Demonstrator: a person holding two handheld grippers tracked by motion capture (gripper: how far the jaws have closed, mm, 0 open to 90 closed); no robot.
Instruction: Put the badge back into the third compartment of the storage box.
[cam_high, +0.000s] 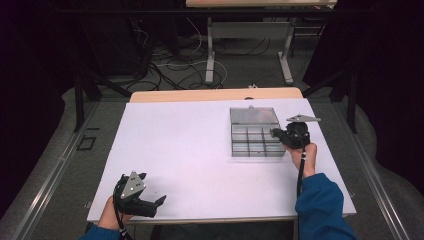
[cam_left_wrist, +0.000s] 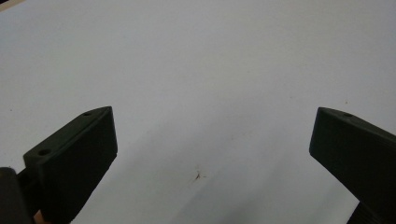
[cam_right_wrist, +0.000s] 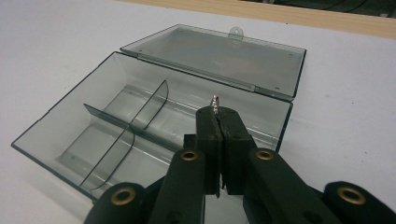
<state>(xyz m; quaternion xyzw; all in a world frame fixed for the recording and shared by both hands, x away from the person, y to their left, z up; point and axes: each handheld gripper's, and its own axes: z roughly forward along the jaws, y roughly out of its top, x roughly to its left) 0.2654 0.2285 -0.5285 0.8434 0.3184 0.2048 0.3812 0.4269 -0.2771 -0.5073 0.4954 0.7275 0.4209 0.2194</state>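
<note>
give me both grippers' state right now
left gripper: open, nothing between the jaws.
right gripper: shut on a small metal piece, over the open clear box.

Right claw (cam_right_wrist: 215, 112) pinched shut, apparently on tiny metal piece (cam_right_wrist: 215, 101); left claw (cam_left_wrist: 212, 140) wide open, low.

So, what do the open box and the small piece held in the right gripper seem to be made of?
The box looks like clear, grey-tinted hard plastic with a glossy finish: the white table shows through its walls, dividers and open lid, and the lid carries soft reflections. The small piece pinched at the tips of the right gripper looks like bright metal, silvery and shiny, but it is too small to be sure.
</note>
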